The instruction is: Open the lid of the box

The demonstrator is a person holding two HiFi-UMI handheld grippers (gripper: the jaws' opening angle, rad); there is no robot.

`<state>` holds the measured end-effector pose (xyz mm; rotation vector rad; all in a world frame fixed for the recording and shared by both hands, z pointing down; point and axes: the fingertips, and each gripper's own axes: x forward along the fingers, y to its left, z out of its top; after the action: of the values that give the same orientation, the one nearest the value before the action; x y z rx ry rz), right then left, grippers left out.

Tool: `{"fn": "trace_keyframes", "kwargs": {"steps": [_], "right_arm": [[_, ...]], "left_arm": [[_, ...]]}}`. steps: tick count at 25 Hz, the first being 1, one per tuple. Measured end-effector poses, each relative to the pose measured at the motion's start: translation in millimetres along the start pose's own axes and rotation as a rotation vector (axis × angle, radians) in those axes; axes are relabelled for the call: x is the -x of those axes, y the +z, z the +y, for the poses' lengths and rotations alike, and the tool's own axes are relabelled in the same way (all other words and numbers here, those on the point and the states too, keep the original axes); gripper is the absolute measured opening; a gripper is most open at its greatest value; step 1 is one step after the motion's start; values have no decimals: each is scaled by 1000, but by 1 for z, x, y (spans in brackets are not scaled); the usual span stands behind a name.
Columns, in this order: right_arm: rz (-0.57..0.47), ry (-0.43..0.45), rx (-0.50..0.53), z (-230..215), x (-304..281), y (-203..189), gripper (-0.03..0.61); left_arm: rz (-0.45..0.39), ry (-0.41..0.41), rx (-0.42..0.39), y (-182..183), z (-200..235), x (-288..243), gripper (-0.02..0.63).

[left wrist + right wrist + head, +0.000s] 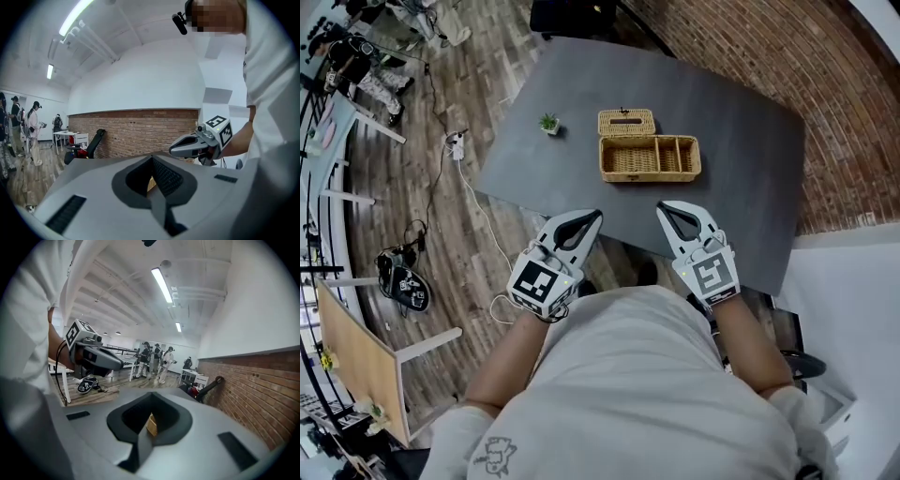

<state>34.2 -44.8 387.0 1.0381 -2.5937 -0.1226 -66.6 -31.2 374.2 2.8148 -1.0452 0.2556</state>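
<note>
Now L gripper (595,216), R gripper (661,206): closed

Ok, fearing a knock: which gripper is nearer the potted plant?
Left. The left gripper is nearside of the potted plant; the right gripper is farther right, facing the wicker box.

Even, bright indoor light — ceiling tubes (162,285) glare white in both gripper views. Fisheye bends every edge, with dark corners; shadows are soft.
</note>
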Motion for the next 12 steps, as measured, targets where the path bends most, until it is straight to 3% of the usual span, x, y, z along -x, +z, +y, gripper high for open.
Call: {"fn": "trace_keyframes", "kwargs": {"steps": [12], "right_arm": [[31,-135,-58,83,1,22,5]], "left_arm": [[10,-117,-3,-24,20,103,11]]}}
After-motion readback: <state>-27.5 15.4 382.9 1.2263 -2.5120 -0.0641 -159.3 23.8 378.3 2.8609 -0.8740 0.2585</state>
